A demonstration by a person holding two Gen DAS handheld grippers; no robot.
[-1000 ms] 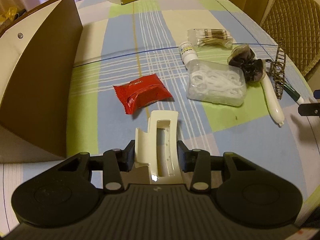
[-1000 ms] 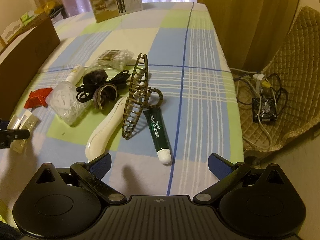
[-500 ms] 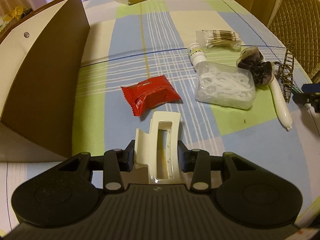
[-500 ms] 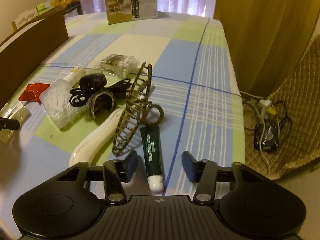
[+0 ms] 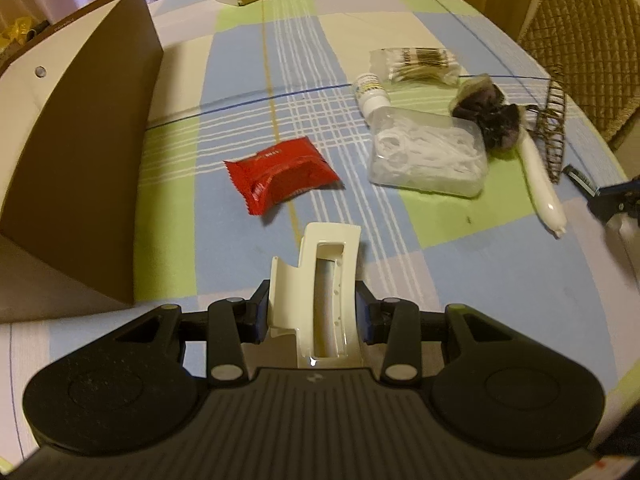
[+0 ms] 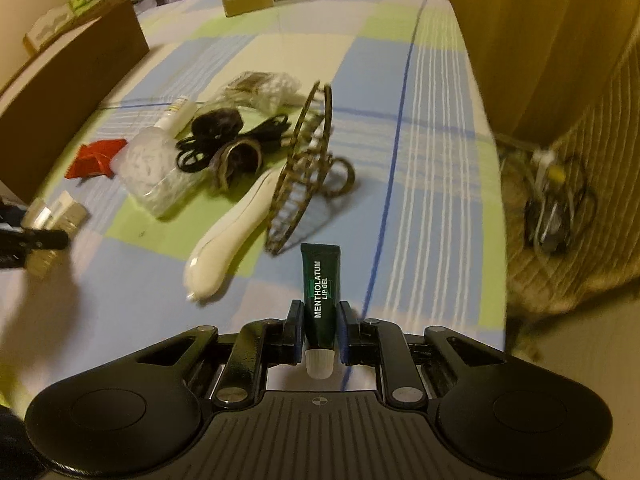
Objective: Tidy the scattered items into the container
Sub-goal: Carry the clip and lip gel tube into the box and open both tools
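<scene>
My left tool (image 5: 311, 310) is squeezing the cream hair clip (image 5: 324, 280), held just above the desk (image 5: 240, 92) near the red packet (image 5: 280, 174). My right tool (image 6: 320, 332) is closed tight on the green lip gel tube (image 6: 321, 292), white cap toward me. The brown box (image 5: 80, 160) stands open on the left side of the desk.

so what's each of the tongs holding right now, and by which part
Left tongs clamp the cream hair claw clip across its sides, at the near end. Right tongs pinch the green lip gel tube low on its body, just above the white cap.
</scene>
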